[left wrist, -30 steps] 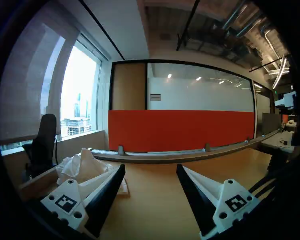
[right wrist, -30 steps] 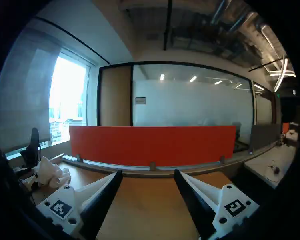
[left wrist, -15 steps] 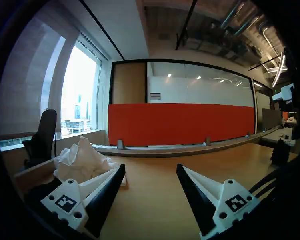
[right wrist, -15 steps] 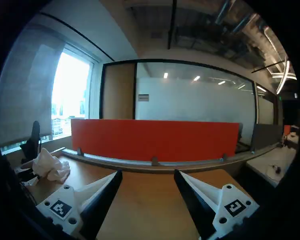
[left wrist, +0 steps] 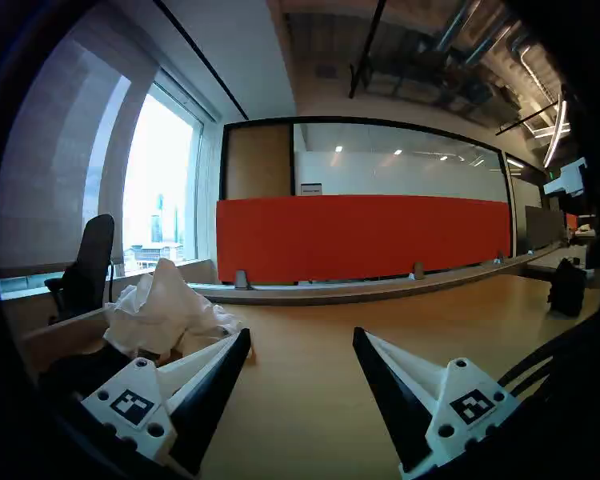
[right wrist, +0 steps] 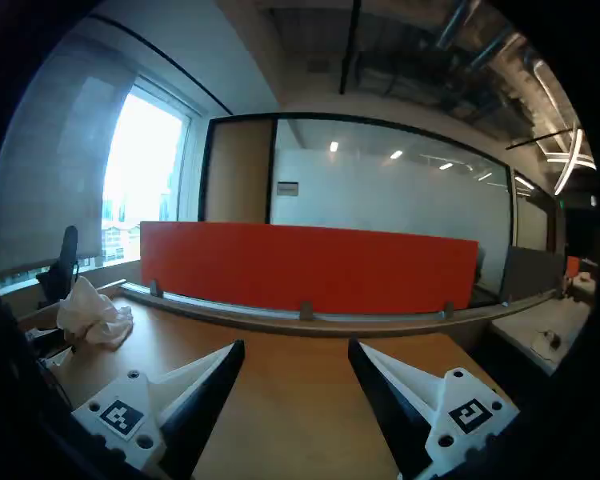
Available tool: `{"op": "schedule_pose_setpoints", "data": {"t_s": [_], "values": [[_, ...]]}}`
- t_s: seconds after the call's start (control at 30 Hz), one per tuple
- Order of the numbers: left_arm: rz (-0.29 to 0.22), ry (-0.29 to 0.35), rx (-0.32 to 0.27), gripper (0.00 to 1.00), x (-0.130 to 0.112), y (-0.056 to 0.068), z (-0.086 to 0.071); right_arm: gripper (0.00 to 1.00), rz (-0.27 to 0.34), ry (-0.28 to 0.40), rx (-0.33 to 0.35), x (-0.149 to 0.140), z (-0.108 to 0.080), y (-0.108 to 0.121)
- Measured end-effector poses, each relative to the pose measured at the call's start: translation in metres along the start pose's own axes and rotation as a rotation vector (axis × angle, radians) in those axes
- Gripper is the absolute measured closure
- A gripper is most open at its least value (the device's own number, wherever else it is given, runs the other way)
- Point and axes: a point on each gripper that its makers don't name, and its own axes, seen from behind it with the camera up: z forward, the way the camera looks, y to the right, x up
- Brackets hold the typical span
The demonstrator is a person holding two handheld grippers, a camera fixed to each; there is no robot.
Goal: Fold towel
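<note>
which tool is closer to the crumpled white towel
The left tool: the towel sits just beyond its finger, while from the right tool it looks small and far off.

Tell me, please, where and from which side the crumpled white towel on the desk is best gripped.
Probably the upstanding peak of the towel, pinched from above with the open left gripper, which seems nearer. The towel lies in a bunched heap with no corner or flat edge showing, so that peak is the one fold the jaws could straddle.
</note>
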Motion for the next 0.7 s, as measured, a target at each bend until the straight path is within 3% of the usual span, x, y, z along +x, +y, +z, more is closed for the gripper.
{"op": "schedule_pose_setpoints", "data": {"t_s": [0.4, 0.7], "values": [[-0.010, -0.003, 0.002, 0.05, -0.016, 0.004, 0.000, 0.00, -0.012, -0.005, -0.019, -0.007, -0.004, 0.015], [-0.024, -0.011, 0.016, 0.05, -0.022, -0.003, 0.001, 0.00, -0.021, -0.008, -0.041, -0.009, -0.008, 0.026]]}}
